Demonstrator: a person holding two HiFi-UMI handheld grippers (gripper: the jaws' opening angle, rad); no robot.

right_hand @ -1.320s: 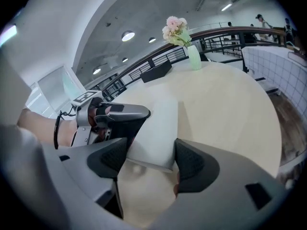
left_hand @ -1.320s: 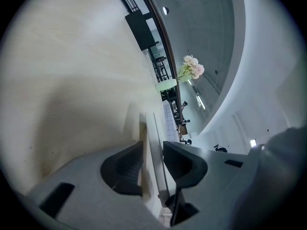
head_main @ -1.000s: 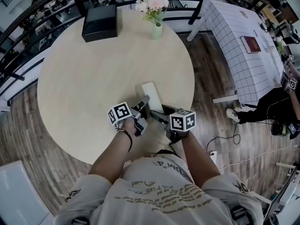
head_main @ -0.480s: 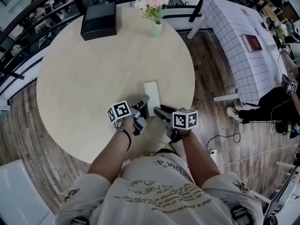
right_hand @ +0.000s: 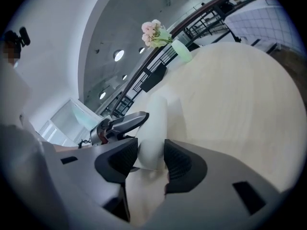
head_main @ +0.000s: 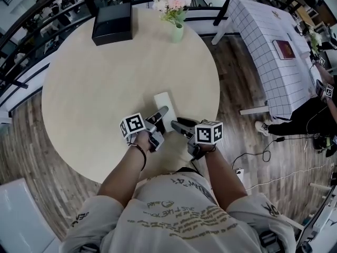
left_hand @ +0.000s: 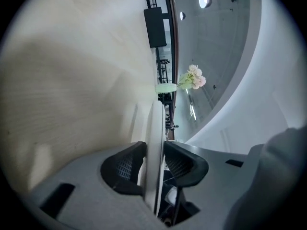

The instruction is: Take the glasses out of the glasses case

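The white glasses case (head_main: 162, 101) lies near the front of the round table (head_main: 95, 88), closed, with no glasses showing. My left gripper (head_main: 162, 111) holds its near end. In the left gripper view the case (left_hand: 154, 128) stands edge-on between the pads of the left gripper (left_hand: 153, 164), which lie against both faces. Those jaws have just been opening, with the case still between them. My right gripper (head_main: 175, 124) comes in from the right. In its own view the right gripper (right_hand: 151, 157) is shut on the case (right_hand: 156, 123), with the left gripper's finger (right_hand: 122, 123) beside it.
A black box (head_main: 111, 24) and a pale green vase of pink flowers (head_main: 175, 15) stand at the table's far edge. To the right are a checked tablecloth (head_main: 263, 41) with a red book (head_main: 283, 49) and a seated person's legs (head_main: 295, 123). A railing runs behind.
The case has swung its far end to the left and sits a little further left. The right gripper's fingers have closed in on its near end. The left hand stayed put.
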